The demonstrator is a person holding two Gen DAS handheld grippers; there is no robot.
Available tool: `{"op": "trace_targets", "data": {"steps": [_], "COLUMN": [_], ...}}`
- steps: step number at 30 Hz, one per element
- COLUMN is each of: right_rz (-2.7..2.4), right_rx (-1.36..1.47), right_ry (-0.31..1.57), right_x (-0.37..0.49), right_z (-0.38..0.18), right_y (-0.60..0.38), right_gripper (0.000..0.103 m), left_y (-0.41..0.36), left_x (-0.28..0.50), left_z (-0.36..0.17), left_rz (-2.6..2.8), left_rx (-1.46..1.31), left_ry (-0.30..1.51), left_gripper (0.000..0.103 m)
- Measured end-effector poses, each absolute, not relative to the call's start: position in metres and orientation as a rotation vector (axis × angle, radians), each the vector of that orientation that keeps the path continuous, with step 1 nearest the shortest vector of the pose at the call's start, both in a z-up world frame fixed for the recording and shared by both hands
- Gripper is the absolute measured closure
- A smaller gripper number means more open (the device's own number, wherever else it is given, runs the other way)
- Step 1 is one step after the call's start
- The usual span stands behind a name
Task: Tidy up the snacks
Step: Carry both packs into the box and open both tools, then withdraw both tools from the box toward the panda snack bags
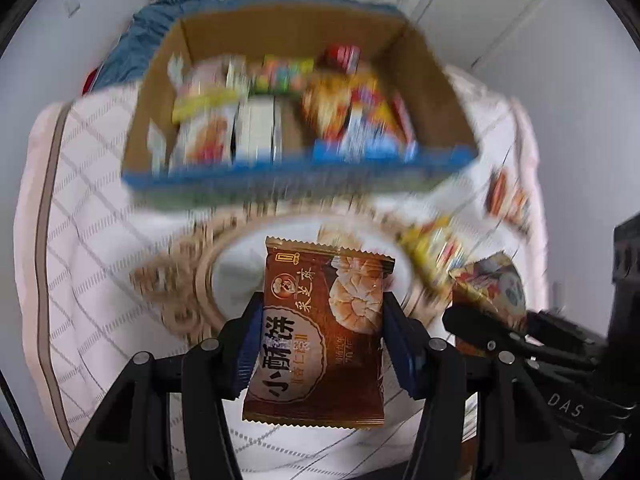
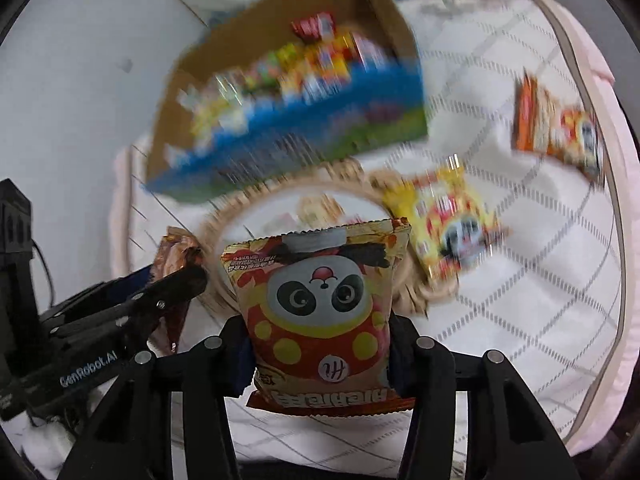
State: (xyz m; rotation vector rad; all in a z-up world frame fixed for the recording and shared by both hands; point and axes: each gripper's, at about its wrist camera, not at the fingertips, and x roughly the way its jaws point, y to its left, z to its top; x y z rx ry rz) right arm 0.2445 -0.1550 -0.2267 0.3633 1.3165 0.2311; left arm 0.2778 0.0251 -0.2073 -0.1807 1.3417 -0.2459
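Even, bright indoor light around my sharp brown packet (image 1: 320, 336), everything beyond it motion-smeared, fisheye corners black.

We hold both grippers side by side, angled steeply down above the basket (image 1: 200, 280): our left gripper (image 1: 320, 320) clamps a brown packet (image 1: 320, 336), our right gripper (image 2: 320, 344) a panda packet (image 2: 320, 300).

Probably a bedroom: quilted mattress (image 2: 520, 280)

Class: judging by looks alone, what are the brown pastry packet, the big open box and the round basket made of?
Brown pastry packet: glossy printed plastic film, probably; it shines and has zigzag crimped ends.
Big open box: cardboard; plain matt brown inner walls, printed blue outside.
Round basket: seemingly woven pale fibre or wicker, though blurred.
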Motion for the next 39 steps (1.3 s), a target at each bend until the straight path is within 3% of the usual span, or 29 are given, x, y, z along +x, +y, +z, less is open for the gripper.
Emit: {"op": "trace_targets", "data": {"steps": [5, 10, 23, 25, 26, 27, 39], "right_rz": [0.239, 0.199, 0.093, 0.070, 0.063, 0.078, 0.063], "right_rx": [0.317, 0.258, 0.125, 0.109, 0.086, 0.088, 0.057], "right_ry": [1.215, 1.192, 1.322, 1.341, 1.341, 1.340, 1.323], "right_x": [0.312, 0.389, 0.526, 0.536, 0.540, 0.542, 0.532], "right_z": [-0.174, -0.156, -0.219, -0.229, -0.232, -0.233, -0.221], "right_y": [-0.151, -0.151, -0.141, -0.141, -0.141, -0.140, -0.134], "right_gripper": [0.050, 0.050, 0.050, 0.045, 0.027, 0.017, 0.007], "left_y": [0.035, 0.041, 0.031, 0.028, 0.028, 0.027, 0.052], "left_x": [0.347, 0.422, 0.492, 0.493, 0.493, 0.492, 0.488], "left_z": [-0.182, -0.204, -0.295, -0.300, -0.300, -0.299, -0.269], "left_rz": [-0.252, -0.233, -0.169, -0.170, -0.159, -0.146, -0.099], "left_rx": [-0.203, -0.241, -0.230, -0.200, -0.180, -0.170, -0.203], "left_ry": [1.313, 1.382, 1.550, 1.553, 1.543, 1.534, 1.450], "left_gripper": [0.049, 0.049, 0.049, 0.042, 0.028, 0.014, 0.012]}}
